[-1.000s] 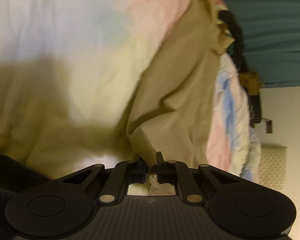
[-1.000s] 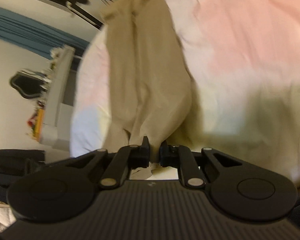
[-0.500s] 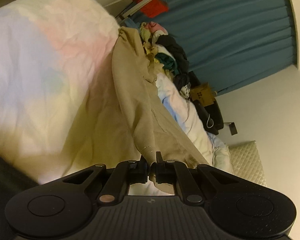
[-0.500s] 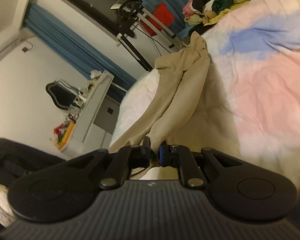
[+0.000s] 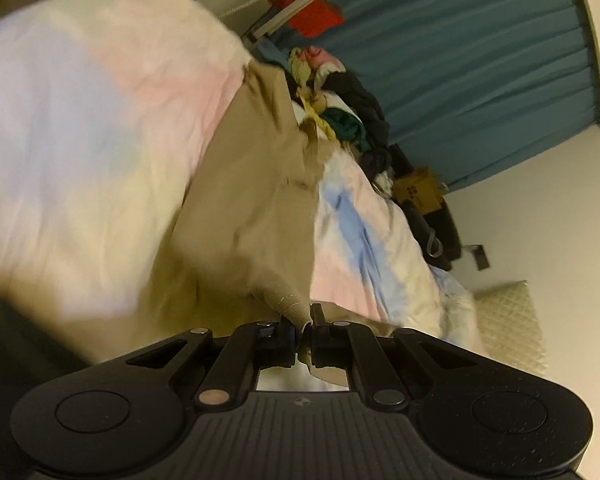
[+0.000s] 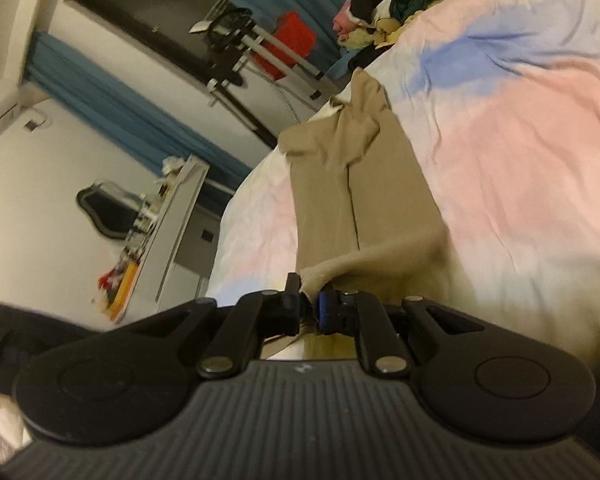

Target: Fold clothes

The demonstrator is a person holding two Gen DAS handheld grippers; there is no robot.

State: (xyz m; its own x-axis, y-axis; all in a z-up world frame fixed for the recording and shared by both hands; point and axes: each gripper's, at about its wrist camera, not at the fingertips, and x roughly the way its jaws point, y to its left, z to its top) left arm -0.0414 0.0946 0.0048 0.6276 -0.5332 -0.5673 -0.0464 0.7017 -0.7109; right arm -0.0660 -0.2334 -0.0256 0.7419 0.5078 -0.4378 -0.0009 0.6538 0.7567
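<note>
Two grippers each pinch a hem end of the same tan trousers [image 5: 260,208]. The left gripper [image 5: 305,326] has its jaws closed to a narrow slit, with a stitched corner of the tan cloth clamped between them. The right gripper [image 6: 309,300] is likewise closed tight on a bunched corner of the cloth, blue padding showing on one finger.

From both grips the trousers [image 6: 352,184] run away over the bed, lying along a pastel duvet [image 6: 520,168] blotched with pink, blue and pale yellow. In the right view the two legs lie side by side with a seam line between them, and the far end reaches the edge of the bed. The near part lifts off the duvet [image 5: 80,128] toward the jaws.

Beyond the trousers sits a heap of mixed clothes [image 5: 340,116], dark, green, pink and yellow, piled on the bed. Behind it hang blue curtains [image 5: 480,60]. A white shelf [image 6: 172,216] stands against the wall in the right view.
</note>
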